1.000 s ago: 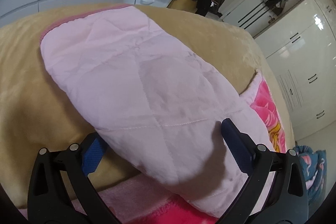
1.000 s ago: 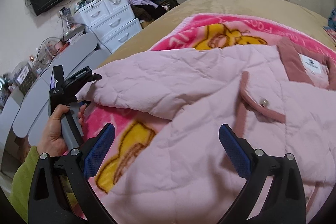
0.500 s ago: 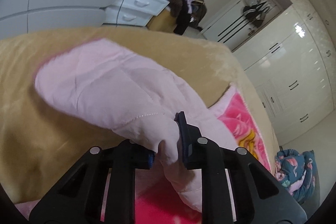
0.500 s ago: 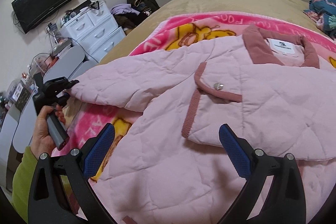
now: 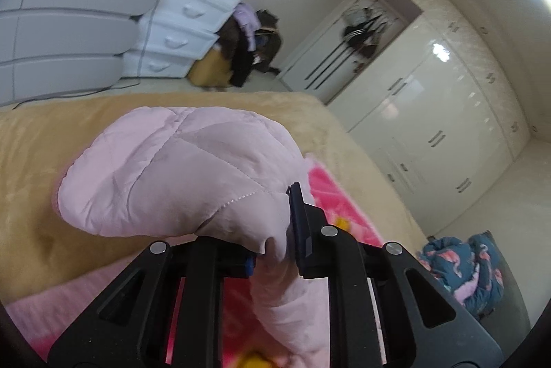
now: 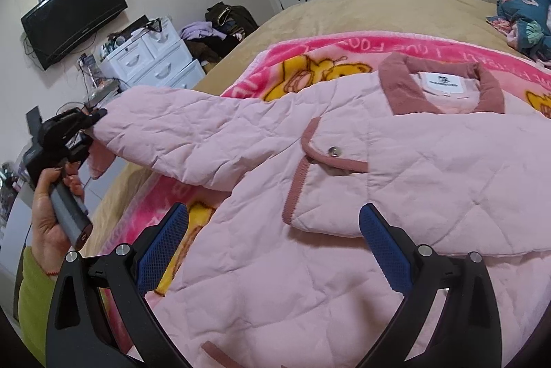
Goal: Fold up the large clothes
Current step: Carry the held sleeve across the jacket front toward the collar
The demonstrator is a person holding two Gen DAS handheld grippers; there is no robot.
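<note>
A pale pink quilted jacket with a dusty-rose collar lies front-up on a pink cartoon blanket on the bed. My left gripper is shut on the end of the jacket's sleeve and holds it lifted off the bed; it also shows in the right wrist view, stretching the sleeve out to the left. My right gripper is open and empty, hovering over the jacket's lower front, just below the folded-back flap with a snap button.
The bed has a tan cover. White drawers and a clothes pile stand beyond the bed's edge. White wardrobes line the far wall. A blue patterned garment lies at the bed's far right.
My left gripper closed on the sleeve end and lifted it off the bed, pulling the sleeve out straight. My right gripper stayed open and drew back over the jacket front.
</note>
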